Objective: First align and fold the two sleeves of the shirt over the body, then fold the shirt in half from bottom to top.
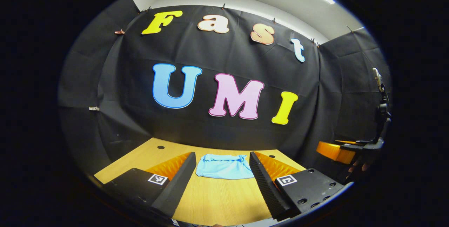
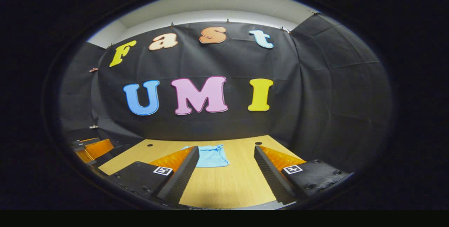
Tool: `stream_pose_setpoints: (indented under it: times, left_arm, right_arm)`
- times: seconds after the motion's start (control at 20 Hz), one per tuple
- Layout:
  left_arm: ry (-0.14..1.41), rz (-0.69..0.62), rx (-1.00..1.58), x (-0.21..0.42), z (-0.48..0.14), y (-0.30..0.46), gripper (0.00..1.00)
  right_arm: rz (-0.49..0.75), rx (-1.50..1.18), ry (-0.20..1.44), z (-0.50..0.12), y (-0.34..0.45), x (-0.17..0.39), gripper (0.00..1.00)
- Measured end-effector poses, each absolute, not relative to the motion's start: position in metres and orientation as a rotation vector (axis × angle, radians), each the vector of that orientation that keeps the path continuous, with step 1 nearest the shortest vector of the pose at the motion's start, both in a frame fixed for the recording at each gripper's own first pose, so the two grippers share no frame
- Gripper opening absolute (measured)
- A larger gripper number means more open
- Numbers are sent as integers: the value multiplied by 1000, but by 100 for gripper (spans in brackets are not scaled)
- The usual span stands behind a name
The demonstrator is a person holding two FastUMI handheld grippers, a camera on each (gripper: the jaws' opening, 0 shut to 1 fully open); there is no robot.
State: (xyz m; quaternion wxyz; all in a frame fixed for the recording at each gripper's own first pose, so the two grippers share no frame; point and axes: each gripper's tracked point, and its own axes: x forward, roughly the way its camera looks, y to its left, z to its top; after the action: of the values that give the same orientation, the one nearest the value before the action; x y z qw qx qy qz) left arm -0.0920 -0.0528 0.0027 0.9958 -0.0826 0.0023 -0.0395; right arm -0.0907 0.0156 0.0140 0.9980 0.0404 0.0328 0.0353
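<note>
A light blue shirt (image 1: 224,166) lies folded into a compact rectangle on the wooden table (image 1: 217,199), toward its far side. My left gripper (image 1: 221,162) is open and held above the table's near part, the shirt showing in the gap between its fingers but farther off. In the right gripper view the shirt (image 2: 212,157) sits ahead and to the left, partly hidden behind the left finger. My right gripper (image 2: 226,153) is open too, with nothing between its fingers. The right gripper (image 1: 336,151) also appears at the right edge of the left gripper view, with a hand under it.
The table (image 2: 228,185) has small round holes near its far edge (image 2: 149,145). Black cloth walls close the booth behind and on both sides. The left gripper (image 2: 93,148) shows at the left edge of the right gripper view. A stand with a device (image 1: 380,104) rises at the right.
</note>
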Motion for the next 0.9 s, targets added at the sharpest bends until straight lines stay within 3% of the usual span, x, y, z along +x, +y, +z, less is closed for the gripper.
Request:
stream_pose_setpoints:
  times: [0.9]
  left_arm:
    - [40,-6,-142,-127,3,-27,97]
  right_arm:
    - [234,28,75,13,64,-117,98]
